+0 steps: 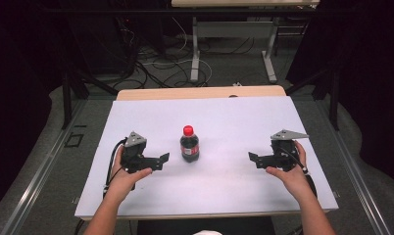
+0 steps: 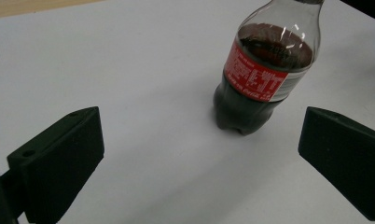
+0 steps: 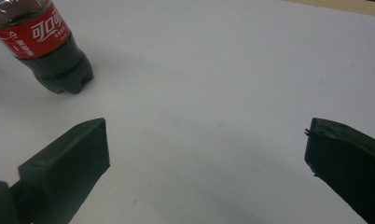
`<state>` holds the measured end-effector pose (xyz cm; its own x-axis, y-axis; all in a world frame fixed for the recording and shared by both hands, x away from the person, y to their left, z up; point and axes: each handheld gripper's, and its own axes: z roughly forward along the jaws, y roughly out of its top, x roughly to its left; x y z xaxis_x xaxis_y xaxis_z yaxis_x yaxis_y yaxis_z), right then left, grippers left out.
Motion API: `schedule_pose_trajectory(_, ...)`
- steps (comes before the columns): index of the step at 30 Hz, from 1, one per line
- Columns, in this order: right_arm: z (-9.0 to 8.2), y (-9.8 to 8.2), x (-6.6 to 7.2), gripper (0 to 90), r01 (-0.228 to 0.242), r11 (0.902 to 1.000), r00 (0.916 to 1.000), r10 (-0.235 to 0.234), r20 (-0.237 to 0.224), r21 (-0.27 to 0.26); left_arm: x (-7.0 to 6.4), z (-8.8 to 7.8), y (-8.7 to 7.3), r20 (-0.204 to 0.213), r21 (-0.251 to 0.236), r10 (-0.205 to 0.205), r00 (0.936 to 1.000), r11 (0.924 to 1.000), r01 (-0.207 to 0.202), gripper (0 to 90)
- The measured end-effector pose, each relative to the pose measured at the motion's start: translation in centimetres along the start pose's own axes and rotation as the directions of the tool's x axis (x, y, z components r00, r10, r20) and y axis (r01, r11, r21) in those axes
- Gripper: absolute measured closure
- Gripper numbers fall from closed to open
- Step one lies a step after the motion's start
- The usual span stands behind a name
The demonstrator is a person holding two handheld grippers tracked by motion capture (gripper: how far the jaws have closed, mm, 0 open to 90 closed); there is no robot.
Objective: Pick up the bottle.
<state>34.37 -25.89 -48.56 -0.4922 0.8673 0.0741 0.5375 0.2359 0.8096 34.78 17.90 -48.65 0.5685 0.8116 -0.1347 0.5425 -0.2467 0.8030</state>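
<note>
A small cola bottle (image 1: pixel 189 145) with a red cap and red label stands upright near the middle of the white table top (image 1: pixel 219 122). My left gripper (image 1: pixel 162 161) rests to its left, jaws wide apart and pointing at it, nothing between them. In the left gripper view the bottle (image 2: pixel 260 79) stands ahead, right of centre, beyond the open jaws. My right gripper (image 1: pixel 252 159) sits to the bottle's right, open and empty, pointing left. In the right gripper view the bottle (image 3: pixel 45 46) is at the upper left, well ahead of the jaws.
The white sheet covers a wooden table whose far edge (image 1: pixel 200 92) shows bare. Beyond it stand a second table's legs (image 1: pixel 195 49) and tangled floor cables (image 1: pixel 156 63). Dark curtains close both sides.
</note>
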Motion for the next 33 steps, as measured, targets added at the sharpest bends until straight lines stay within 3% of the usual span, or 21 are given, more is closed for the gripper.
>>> schedule_pose_trajectory(5,0.1,0.0,0.4,0.0,0.007,1.0,1.0,-0.007,-0.005,-0.004,-1.1,1.2,1.0,0.02,-0.02,0.037,0.9991,0.9991,-0.037,0.4)
schedule_pose_trajectory(11,0.2,-0.1,0.6,0.5,0.004,1.0,1.0,-0.004,-0.002,-0.005,-2.1,2.4,1.7,0.05,-0.017,0.05,0.9975,0.9987,-0.049,0.4)
schedule_pose_trajectory(15,0.2,-0.1,0.5,0.9,0.005,1.0,1.0,-0.005,-0.007,0.0,-2.9,3.6,2.2,0.06,-0.013,0.085,0.9946,0.9963,-0.085,0.6)
schedule_pose_trajectory(33,0.3,-0.2,0.5,2.4,-0.002,1.0,1.0,0.002,-0.009,-0.005,-3.4,6.5,2.4,0.07,0.007,0.086,0.9938,0.9962,-0.087,2.7)
